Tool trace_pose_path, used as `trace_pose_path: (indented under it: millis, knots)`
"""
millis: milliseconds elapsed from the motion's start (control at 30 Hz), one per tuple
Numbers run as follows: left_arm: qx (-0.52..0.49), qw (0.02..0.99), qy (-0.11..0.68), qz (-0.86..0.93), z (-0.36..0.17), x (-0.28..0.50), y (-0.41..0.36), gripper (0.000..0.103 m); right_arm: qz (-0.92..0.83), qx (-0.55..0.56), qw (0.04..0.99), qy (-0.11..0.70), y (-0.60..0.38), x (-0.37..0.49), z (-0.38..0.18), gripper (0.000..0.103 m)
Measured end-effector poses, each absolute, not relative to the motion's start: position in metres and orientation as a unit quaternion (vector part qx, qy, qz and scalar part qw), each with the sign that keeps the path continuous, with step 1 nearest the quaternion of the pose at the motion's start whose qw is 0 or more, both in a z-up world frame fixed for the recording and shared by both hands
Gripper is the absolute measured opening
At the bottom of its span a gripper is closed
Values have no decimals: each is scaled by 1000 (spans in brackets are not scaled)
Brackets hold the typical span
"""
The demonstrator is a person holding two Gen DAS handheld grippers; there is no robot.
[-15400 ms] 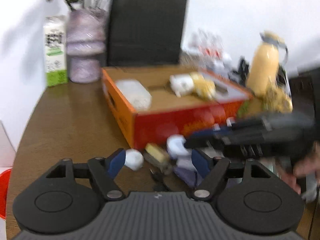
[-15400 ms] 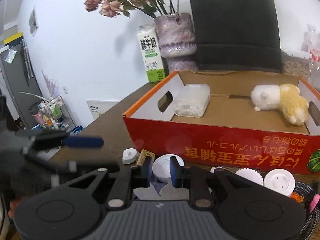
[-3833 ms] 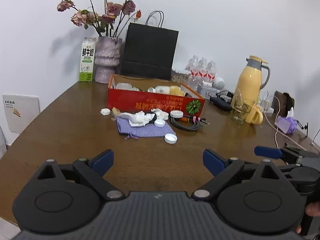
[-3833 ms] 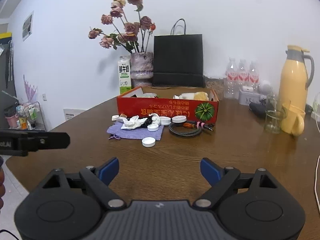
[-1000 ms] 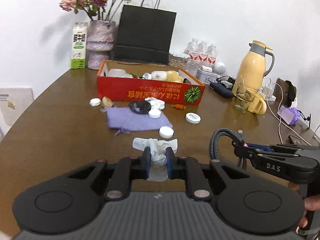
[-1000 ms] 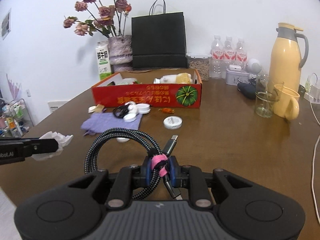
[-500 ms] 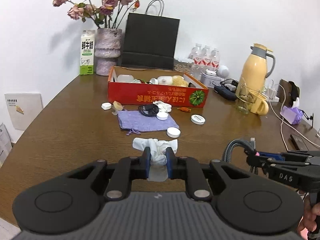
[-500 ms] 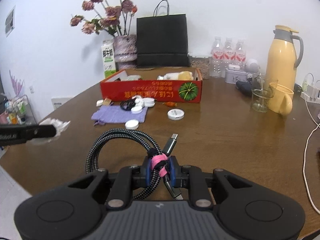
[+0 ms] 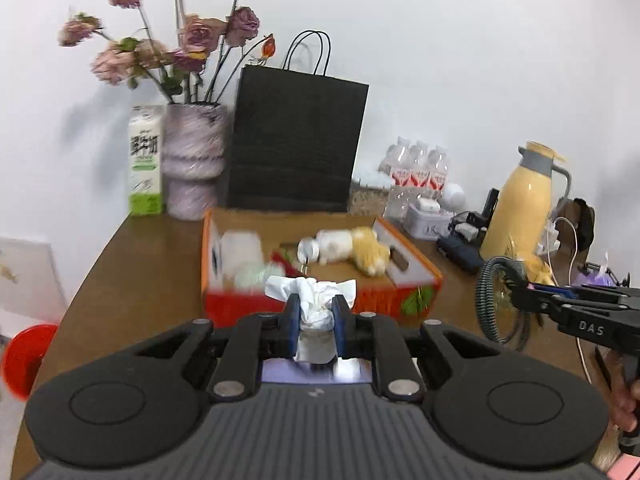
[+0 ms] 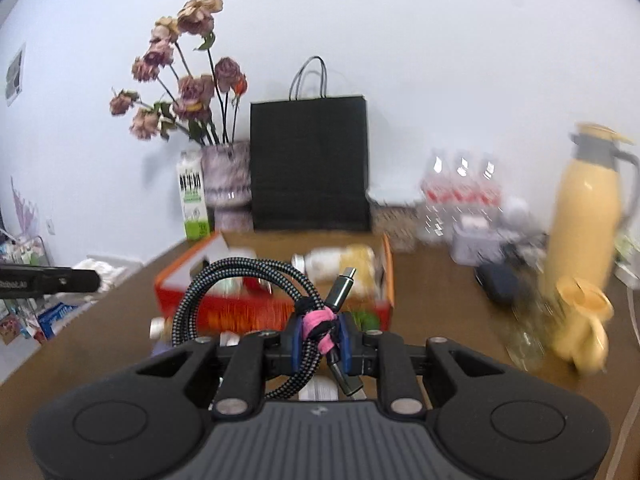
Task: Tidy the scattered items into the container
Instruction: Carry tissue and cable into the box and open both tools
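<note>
Nearest, the left gripper (image 9: 316, 318) is clamped on a crumpled white tissue (image 9: 314, 300): soft, nearly weightless, it probably holds best pinched at its bunched middle, as now. Likewise the right gripper (image 10: 320, 338) is clamped on a coiled braided cable (image 10: 240, 276) at its pink tie (image 10: 316, 326), likely the surest spot, since the springy loops could slip or unwind; the plug end sticks up free. Beyond both, the red cardboard box (image 9: 416, 264) sits on the table (image 9: 132, 280), already holding a plush toy (image 9: 368, 250) and a small bottle (image 9: 314, 248). "DAS" shows on the right gripper's side; the milk carton (image 9: 146, 160) carries print too blurred to read.
</note>
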State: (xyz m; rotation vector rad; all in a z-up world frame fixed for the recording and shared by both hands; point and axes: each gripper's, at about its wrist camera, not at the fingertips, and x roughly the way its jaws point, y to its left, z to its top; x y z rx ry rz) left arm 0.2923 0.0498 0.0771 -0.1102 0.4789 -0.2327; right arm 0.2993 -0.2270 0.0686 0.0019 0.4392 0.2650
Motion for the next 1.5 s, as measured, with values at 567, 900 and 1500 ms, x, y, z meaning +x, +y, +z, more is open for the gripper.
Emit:
trace_pose_path:
  millis: [567,900,1500]
  knots:
    - [5,899,432,-73,2,551,-2,40,90,-52,897,431,-161,580,-3,17]
    - [-16,905,421,-63,21,553,15,71,97,-31,893,439,-163,579,2,50]
    - [-4,942,336,-7,122,439,46,82,105,-54,919,377,-205,470,98,79]
